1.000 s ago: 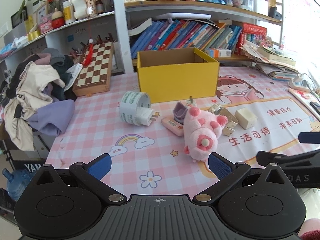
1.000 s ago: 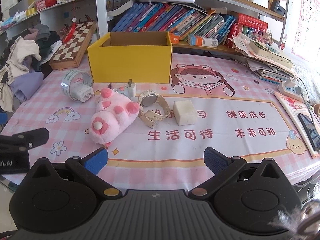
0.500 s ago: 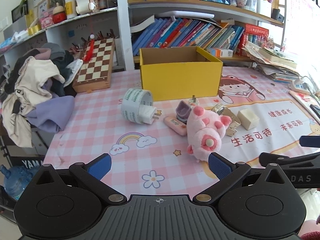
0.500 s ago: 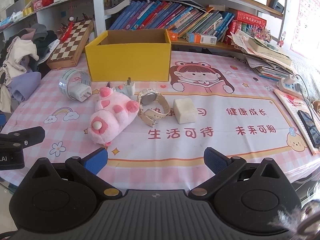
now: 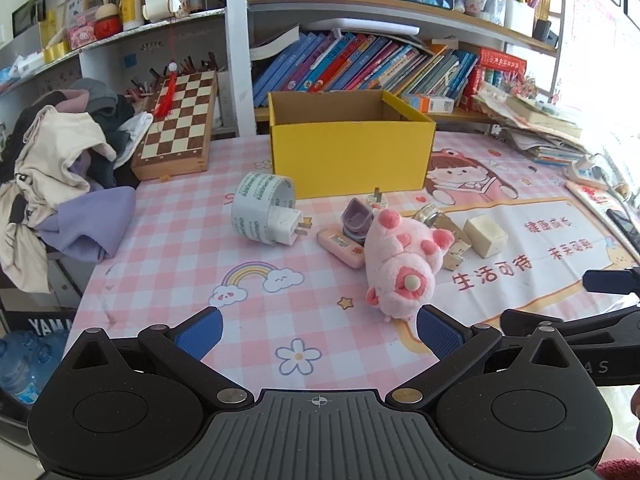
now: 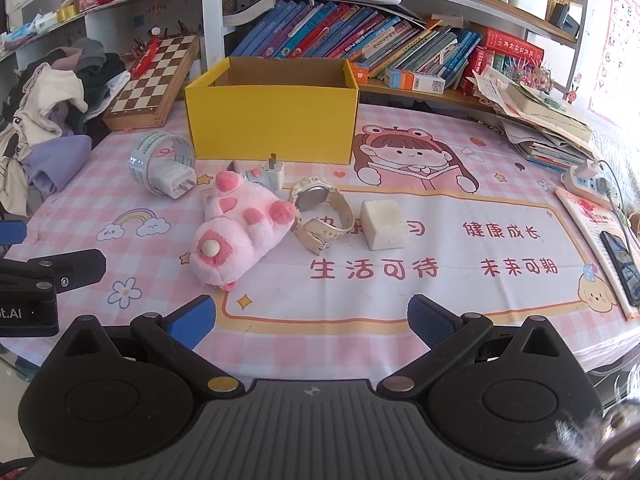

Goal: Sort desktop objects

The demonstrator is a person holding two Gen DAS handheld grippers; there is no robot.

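Both grippers hang low over the near edge of the surface (image 6: 460,184), which has a pink checked cloth on it. The left gripper (image 5: 318,330) has its jaws wide apart and holds nothing. The right gripper (image 6: 312,320) also has its jaws wide apart and holds nothing.

The things to sort lie in a bunch in the middle of the surface. A pink plush pig (image 6: 240,232) lies on its side, with its round tail toward the grippers. Just to the right of it, touching it, is a cream wristwatch (image 6: 320,212). Near the watch, a little apart, sits a pale square block (image 6: 383,224). Behind the pig stands a small white plug (image 6: 273,171) with its pins up. On the pig's left side, seen from the left wrist view, a flat pink case (image 5: 340,246) and a small purple thing (image 5: 356,216) lie close together. Further left, a roll of tape (image 5: 260,208) lies on its side with a white charger (image 5: 287,227) stuck in its hole.

An open yellow box (image 6: 272,120) stands behind all of them. A chessboard (image 6: 154,80) leans by the shelf on the left, next to a pile of clothes (image 5: 60,168).
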